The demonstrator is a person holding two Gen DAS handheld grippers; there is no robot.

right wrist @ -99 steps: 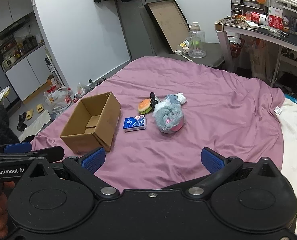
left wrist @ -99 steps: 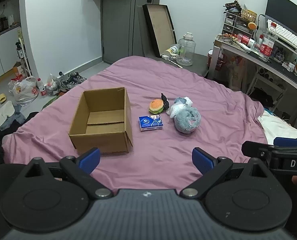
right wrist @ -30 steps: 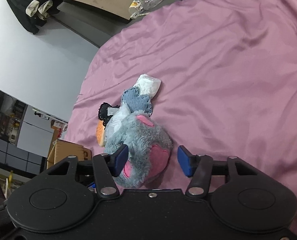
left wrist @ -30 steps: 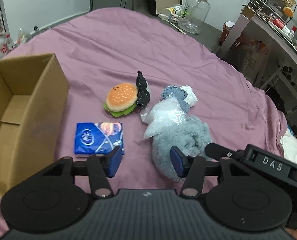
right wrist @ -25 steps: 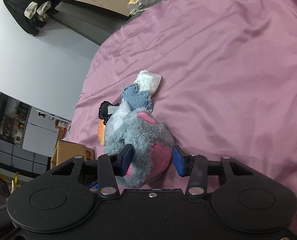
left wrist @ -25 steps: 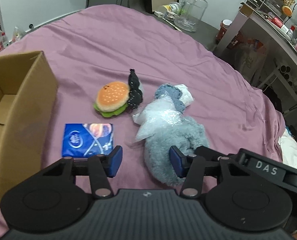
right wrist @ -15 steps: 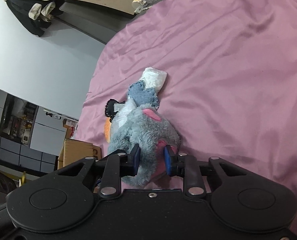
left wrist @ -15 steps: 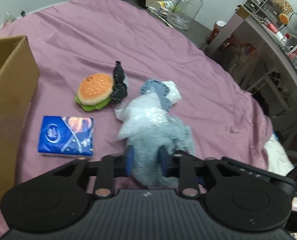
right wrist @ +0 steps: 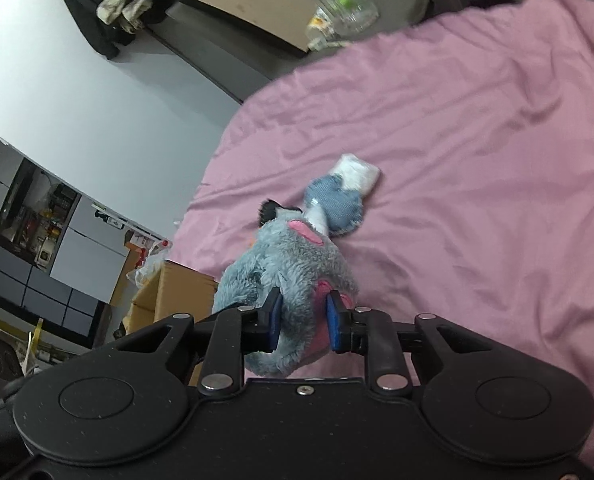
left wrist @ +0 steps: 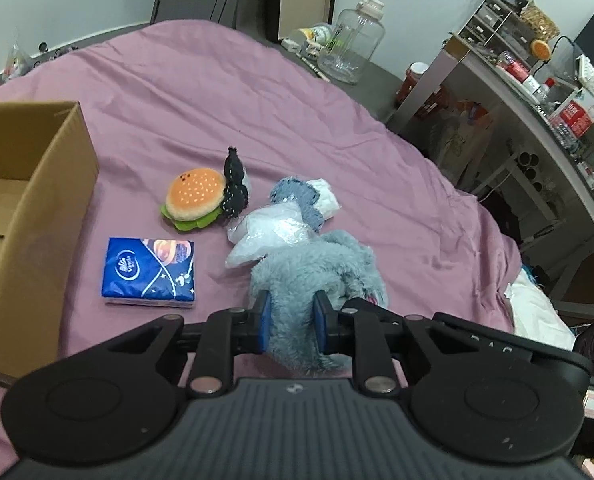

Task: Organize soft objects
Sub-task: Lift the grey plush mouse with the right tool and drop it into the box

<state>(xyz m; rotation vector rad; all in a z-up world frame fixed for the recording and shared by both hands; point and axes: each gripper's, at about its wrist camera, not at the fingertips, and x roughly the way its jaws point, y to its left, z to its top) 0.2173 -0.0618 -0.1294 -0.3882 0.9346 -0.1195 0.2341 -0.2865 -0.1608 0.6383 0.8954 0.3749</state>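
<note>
Grey plush toy (left wrist: pixel 313 268): one; grey fur with pink patches; lies on the purple bedspread (left wrist: pixel 177 92) at the near end of the cluster of soft things, its near end pinched from both sides.
Left gripper (left wrist: pixel 291 322): jaws closing, blue pads already pressed into the plush fur on either side.
Right gripper (right wrist: pixel 303 320): clamped on the same plush, pads sunk into grey fur and a pink patch; the far part of the toy droops toward the bed.
Plastic-wrapped bundle (left wrist: pixel 273 234): one; clear white wrap, touching the plush on its far side.
Blue-grey knit piece (left wrist: pixel 301 198): one; at the far end of the bundle, with a white wrapped roll (left wrist: pixel 327 200) just beside it.
Burger plush (left wrist: pixel 193 198): one; orange bun, green edge; left of the bundle.
Black knit item (left wrist: pixel 235 188): one; touching the burger's right side.
Tissue pack (left wrist: pixel 149 270): one; blue, flat on the bed, between box and plush.
Cardboard box (left wrist: pixel 45 216): one; open-topped, at the left edge; what shows of its inside is bare.
Clear jug (left wrist: pixel 353 46): one; on the floor beyond the bed.
Desk (left wrist: pixel 537 100): one; at right, cluttered with bottles and small drawers; count not legible.
</note>
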